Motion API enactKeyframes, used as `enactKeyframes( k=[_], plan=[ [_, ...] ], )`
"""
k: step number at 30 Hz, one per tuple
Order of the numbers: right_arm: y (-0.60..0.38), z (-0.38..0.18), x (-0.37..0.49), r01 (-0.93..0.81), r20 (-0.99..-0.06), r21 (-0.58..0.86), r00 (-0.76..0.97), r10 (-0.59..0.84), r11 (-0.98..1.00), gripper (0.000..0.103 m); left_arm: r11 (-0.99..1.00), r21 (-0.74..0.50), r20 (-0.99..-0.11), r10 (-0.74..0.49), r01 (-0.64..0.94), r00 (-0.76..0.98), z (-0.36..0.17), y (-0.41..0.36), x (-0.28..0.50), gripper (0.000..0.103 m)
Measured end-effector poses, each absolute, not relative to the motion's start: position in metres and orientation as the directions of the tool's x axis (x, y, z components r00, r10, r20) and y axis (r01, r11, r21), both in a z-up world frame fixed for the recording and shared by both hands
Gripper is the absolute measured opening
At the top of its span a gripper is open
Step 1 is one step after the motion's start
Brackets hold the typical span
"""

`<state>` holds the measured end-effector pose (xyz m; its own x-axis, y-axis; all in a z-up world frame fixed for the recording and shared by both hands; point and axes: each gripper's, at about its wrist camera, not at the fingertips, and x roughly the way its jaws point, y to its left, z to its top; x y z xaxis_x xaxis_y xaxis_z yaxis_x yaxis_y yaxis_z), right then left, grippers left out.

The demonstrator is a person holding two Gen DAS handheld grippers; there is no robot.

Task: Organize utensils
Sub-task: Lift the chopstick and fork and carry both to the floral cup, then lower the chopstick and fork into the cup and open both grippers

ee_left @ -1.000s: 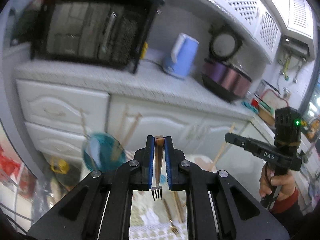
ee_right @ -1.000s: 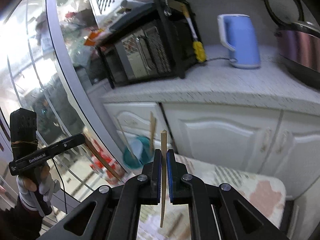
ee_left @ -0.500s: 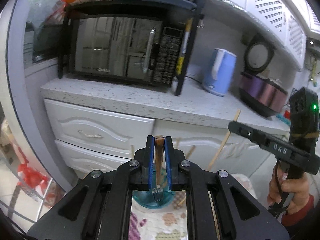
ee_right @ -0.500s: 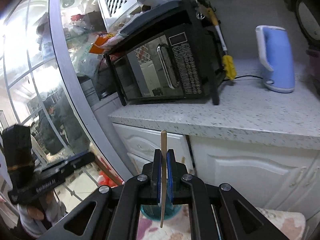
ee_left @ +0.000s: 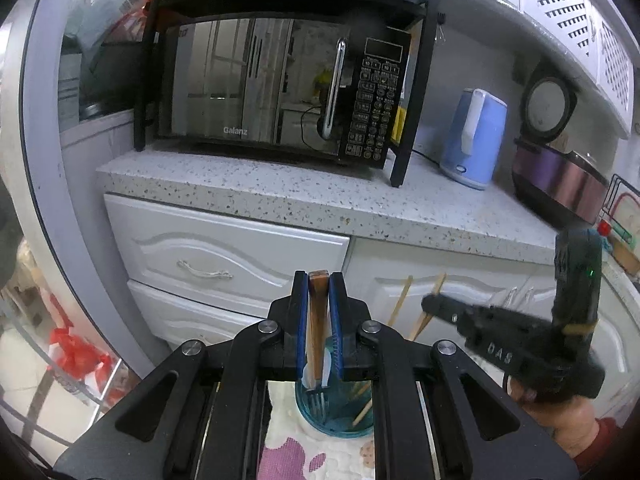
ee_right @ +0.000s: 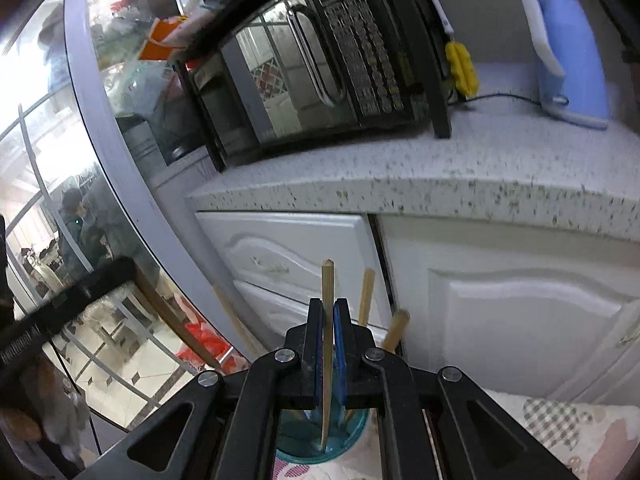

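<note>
Both grippers now over the blue cup (ee_left: 334,412): left gripper (ee_left: 319,308) pinching fork (ee_left: 317,360), right gripper (ee_right: 329,344) pinching chopstick (ee_right: 327,344); drop-in is near

The left gripper (ee_left: 319,364) hides the blue cup's (ee_left: 340,420) rim; the right gripper (ee_left: 436,305) is motion-blurred, its chopstick (ee_right: 327,344) unseen there.

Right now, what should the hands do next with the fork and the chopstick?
Probably lower both a little, then open the jaws. The fork and the chopstick already point down into the blue cup, where other chopsticks stand.
</note>
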<state>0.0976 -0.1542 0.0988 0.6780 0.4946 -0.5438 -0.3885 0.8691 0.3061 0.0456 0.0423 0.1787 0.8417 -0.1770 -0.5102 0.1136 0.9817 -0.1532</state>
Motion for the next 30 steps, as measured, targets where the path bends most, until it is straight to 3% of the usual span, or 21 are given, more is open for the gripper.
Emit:
enactKeyframes(
  k=[13,19,21,22,23,30],
  plan=[
    [-0.162,0.068,0.098,-0.37,-0.596,0.373,0.607,0.526,0.851,0.005,0.983,-0.137,-0.609,-0.179,0.121,0.773,0.131,0.017,0.06,0.009],
    [-0.169,0.05,0.105,-0.333,-0.666,0.401,0.534,0.521,0.853,0.005,0.983,-0.162,-0.655,-0.175,0.089,0.735,0.103,0.016,0.068,0.009],
    [-0.172,0.042,0.106,-0.309,-0.702,0.405,0.499,0.509,0.861,0.016,0.979,-0.188,-0.647,-0.181,0.076,0.74,0.1,0.02,0.067,0.01],
    [-0.175,0.039,0.105,-0.301,-0.706,0.412,0.491,0.51,0.86,0.034,0.977,-0.201,-0.649,-0.189,0.073,0.737,0.1,0.022,0.066,0.01],
    [-0.178,0.038,0.103,-0.293,-0.705,0.419,0.491,0.512,0.859,0.044,0.975,-0.212,-0.652,-0.195,0.07,0.733,0.101,0.023,0.065,0.01],
    [-0.201,0.035,0.08,-0.273,-0.705,0.431,0.493,0.51,0.86,0.044,0.968,-0.245,-0.655,-0.209,0.057,0.726,0.1,0.023,0.049,0.044]
  ],
)
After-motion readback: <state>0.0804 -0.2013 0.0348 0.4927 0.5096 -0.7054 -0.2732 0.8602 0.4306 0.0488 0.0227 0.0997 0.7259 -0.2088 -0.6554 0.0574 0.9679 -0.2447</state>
